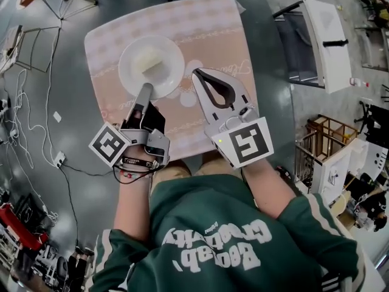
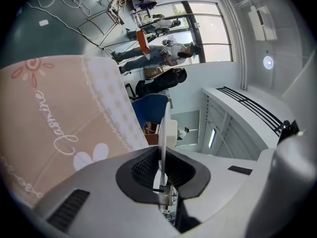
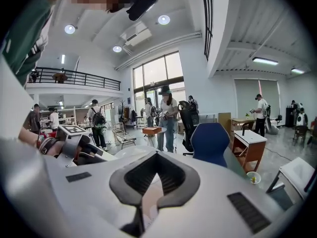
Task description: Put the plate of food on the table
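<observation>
Left gripper (image 2: 162, 158) clamps plate (image 1: 131, 76) edge-on; head view shows food (image 1: 149, 60) atop it.

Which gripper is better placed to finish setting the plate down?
Left: the left gripper is shut on the plate rim over the table; the right gripper sits beside it, shut and empty.

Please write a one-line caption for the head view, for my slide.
Left gripper holds the plate of food by its rim over the table; right gripper shut, empty.
</observation>
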{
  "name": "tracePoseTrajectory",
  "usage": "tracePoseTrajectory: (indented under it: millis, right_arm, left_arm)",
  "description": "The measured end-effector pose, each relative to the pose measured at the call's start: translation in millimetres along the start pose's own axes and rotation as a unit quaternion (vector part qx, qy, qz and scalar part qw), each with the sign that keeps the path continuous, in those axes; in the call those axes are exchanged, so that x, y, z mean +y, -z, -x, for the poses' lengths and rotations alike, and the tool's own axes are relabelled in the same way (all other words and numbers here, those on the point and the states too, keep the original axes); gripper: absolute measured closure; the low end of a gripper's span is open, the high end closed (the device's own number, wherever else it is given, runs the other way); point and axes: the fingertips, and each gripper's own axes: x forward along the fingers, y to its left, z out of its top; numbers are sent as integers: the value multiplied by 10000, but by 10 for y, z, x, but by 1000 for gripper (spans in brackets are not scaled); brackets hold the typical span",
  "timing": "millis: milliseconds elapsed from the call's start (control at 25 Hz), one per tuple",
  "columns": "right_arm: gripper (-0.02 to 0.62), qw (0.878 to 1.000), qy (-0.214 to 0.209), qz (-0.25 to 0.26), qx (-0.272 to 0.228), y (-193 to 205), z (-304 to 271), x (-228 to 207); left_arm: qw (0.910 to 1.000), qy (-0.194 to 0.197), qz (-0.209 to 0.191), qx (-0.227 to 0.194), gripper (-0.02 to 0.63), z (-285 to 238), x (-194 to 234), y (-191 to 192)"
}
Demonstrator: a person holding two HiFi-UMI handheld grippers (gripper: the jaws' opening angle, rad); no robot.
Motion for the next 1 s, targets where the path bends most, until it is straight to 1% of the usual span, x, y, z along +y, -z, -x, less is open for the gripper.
tracePoseTrajectory:
  millis: [120,280,440,560,680,840,1000]
  right_arm:
    - [580,9999,-13,-67,114,174,-216,-124]
    - [580,9996,31,-128,248,383,-485,-343]
    - [580,9993,166,-246,207,363,-504,-405]
    - [580,9995,228,-171,155,370,-561,-459]
    - [580,9991,274,-257,170,413,-613,-495]
    - [580,9987,246,-351,279,587,-780,-526]
    - [580,9976,297,-515,344,762,-945,-553]
  left_arm:
    - [10000,-43,49,26,577,-225,168,-92]
    - [9996,-227,9,146,577,-481,446,-208]
    - [9995,-265,11,196,577,-483,497,-218]
    - [9991,-327,50,255,577,-537,563,-210]
    - [9989,-323,48,322,577,-601,591,-208]
    - [9989,-254,114,376,575,-793,709,-233]
    - [9986,-267,101,455,575,-937,864,-273]
